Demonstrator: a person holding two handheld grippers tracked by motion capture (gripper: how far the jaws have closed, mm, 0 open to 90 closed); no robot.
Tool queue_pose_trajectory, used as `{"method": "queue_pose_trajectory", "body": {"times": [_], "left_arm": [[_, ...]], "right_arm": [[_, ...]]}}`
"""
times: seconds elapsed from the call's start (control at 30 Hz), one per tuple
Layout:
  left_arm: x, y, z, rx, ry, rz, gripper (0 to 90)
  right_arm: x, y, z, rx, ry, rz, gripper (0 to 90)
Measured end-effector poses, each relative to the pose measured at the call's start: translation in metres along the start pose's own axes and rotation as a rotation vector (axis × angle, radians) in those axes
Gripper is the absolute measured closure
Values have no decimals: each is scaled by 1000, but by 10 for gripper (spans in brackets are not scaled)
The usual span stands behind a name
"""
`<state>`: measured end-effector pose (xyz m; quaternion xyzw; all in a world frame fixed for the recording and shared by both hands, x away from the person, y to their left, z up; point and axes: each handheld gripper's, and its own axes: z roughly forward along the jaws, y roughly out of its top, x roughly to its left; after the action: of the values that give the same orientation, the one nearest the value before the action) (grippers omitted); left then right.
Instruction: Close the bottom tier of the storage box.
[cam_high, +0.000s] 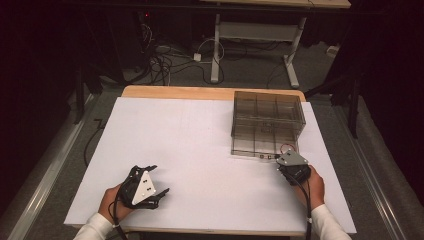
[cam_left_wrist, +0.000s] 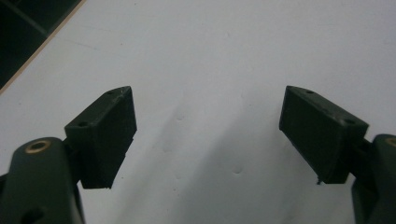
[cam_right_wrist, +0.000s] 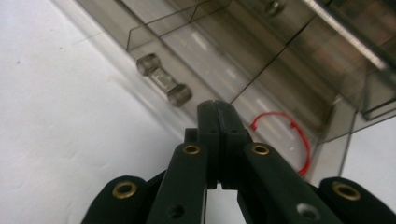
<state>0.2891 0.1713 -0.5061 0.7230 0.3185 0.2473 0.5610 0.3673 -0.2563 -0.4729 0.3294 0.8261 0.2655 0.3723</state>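
Drawers in a smoky clear plastic box (cam_high: 267, 122) stand at the far right of the white table (cam_high: 190, 150), stacked in tiers, the lowest one pulled out toward the person. The right gripper (cam_high: 291, 167) sits just in front of that drawer's near right corner; in the right gripper view its two black jaws are pressed flat together with nothing between them, tips close to the drawer's front wall. Beside the tips, a clear handle (cam_right_wrist: 164, 80) juts from the drawer front, and a red wire loop (cam_right_wrist: 289, 140) lies inside the drawer near its corner. The left gripper (cam_high: 147, 187) rests well apart at the near left of the table, its jaws spread wide over bare white surface, holding nothing.
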Motion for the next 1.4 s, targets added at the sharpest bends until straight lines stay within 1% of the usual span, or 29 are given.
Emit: {"method": "queue_pose_trajectory", "body": {"times": [0.03, 0.1, 0.17, 0.33, 0.37, 0.57, 0.77, 0.8, 1.07, 1.17, 1.4], "left_arm": [[0, 0, 0, 0, 0, 0, 182], [0, 0, 0, 1, -2, -1, 182], [0, -1, 1, 3, -2, 0, 182], [0, -1, 1, 7, 1, 2, 182], [0, -1, 1, 13, 5, 8, 182], [0, -1, 1, 8, -1, 3, 182], [-1, -2, 1, 13, -3, 7, 182], [-1, -2, 1, 12, -3, 6, 182], [-1, -2, 1, 15, -8, 5, 182], [-1, -2, 1, 12, -8, 3, 182], [-3, -3, 3, 22, -12, 13, 182]], "right_arm": [[-1, 1, 0, 1, -7, 1, 900], [-2, 3, 1, 0, 5, 4, 900], [-1, 4, 2, 4, -3, -2, 900], [-2, 5, 3, 16, -2, -18, 900], [-2, 5, 3, 19, -4, -18, 900], [-2, 7, 5, 23, -8, -23, 900], [-6, 5, 6, 24, -25, -7, 900], [-7, 5, 6, 23, -22, -4, 900], [-8, 5, 9, 31, -34, -9, 900], [-9, 7, 11, 32, -39, -4, 900], [-11, 10, 16, 36, -55, 0, 900]]}}
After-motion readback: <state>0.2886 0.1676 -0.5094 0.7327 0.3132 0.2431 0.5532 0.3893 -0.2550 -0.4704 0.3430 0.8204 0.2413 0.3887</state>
